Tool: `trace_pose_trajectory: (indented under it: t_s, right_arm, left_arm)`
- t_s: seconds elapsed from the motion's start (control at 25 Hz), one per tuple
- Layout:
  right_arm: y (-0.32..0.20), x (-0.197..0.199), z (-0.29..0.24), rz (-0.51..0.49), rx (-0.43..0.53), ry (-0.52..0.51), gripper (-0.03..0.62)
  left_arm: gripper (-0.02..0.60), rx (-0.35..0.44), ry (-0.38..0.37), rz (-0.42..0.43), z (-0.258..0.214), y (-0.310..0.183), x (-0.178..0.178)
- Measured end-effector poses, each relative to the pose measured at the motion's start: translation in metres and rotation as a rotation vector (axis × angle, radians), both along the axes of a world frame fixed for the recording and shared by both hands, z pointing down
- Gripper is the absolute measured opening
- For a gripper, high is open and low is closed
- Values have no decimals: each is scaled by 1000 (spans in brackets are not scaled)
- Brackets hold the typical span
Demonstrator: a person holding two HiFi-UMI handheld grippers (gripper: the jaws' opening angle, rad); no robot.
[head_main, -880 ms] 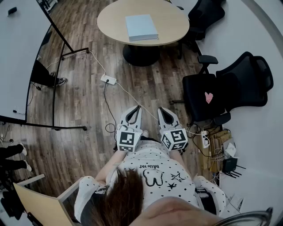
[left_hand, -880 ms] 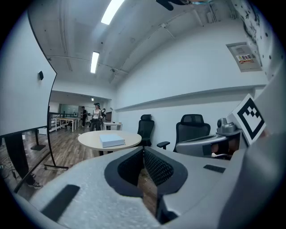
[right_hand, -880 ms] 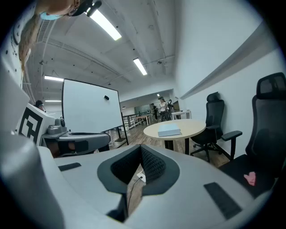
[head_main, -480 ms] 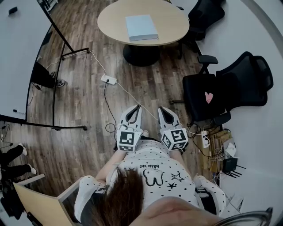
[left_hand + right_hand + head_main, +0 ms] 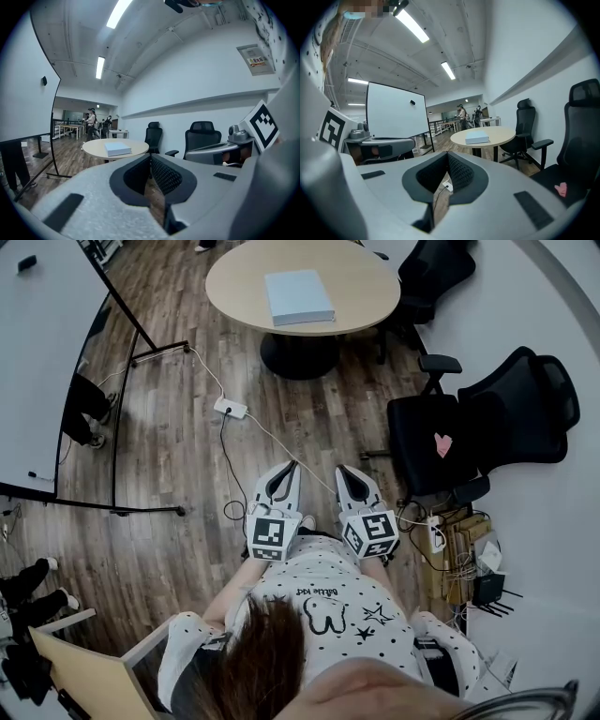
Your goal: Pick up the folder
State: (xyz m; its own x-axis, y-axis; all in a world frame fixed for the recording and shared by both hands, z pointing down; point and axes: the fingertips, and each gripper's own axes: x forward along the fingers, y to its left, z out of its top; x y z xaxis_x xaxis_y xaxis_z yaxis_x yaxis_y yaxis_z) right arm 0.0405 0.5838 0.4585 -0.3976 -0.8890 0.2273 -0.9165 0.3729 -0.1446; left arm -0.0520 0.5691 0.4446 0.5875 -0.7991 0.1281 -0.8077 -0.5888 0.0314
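At top centre, the folder (image 5: 299, 297) lies on the counter (image 5: 234, 287); your left hand-held gripper (image 5: 289, 471) and right hand-held gripper (image 5: 345, 472) are pressed together, empty

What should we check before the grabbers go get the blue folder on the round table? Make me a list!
1. Is the folder in sight, flat on the round table: ok.
2. Nothing lying on top of the folder: ok.
3. Are the left gripper and right gripper empty: ok.
4. Jaws open for grabbing: not ok, both are shut.
5. Close enough to reach: not ok, the table is far across the floor.
6. Walkway free: not ok, a cable and power strip lie in between.
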Motion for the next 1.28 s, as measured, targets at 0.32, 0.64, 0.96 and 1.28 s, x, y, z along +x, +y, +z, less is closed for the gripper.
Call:
trace_pose_trajectory:
  t_s: [0.32,0.64,0.96,1.28]
  right_arm:
    - [-2,-2,5,-3,-7,-29,8]
    - [-20,-11,11,27,-29,-12,8]
    - [-75,-38,1,69,-34,-4,8]
    - [-119,-75,-5,70,-32,-10,8]
  left_arm:
    - [23,-14,-4,-22,6,2,-8]
    - [23,-24,16,-3,11,-20,-18]
    - [23,-3,30,23,-4,-79,-49]
    - [23,-9,17,27,-6,-125,-91]
